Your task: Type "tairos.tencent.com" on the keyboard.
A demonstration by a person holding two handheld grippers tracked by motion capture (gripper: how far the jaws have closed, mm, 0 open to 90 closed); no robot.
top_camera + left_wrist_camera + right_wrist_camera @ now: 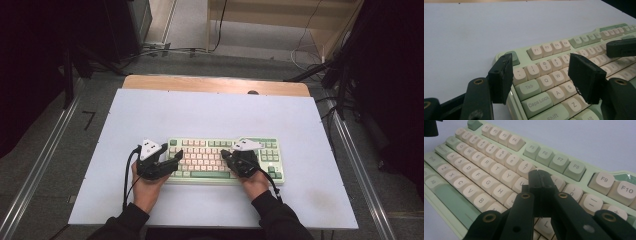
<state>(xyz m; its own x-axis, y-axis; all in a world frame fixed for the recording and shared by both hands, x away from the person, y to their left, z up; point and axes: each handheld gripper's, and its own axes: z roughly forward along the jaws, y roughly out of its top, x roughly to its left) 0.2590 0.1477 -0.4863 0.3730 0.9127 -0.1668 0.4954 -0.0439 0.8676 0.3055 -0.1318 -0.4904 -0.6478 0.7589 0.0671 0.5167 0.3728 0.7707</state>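
A pale green keyboard [225, 159] with cream keys lies on the white tabletop [200, 112], near the front. My left gripper [178, 154] hovers at the keyboard's left end. In the left gripper view the left gripper [544, 76] stands open above the keyboard [549, 47], over the Tab, Q and W keys, with nothing held between its pads. My right gripper [224, 155] is over the middle of the key rows. In the right gripper view the right gripper [539, 178] is shut, its tips low over the keyboard [499, 157] near the U and 9 keys. Whether they touch a key I cannot tell.
The table's far edge is a wooden strip [215, 84] with a small dark knob [253, 92]. Metal rails [357, 165] run along both sides on the floor, with cables and dark stands beyond. Bare tabletop lies behind and to both sides of the keyboard.
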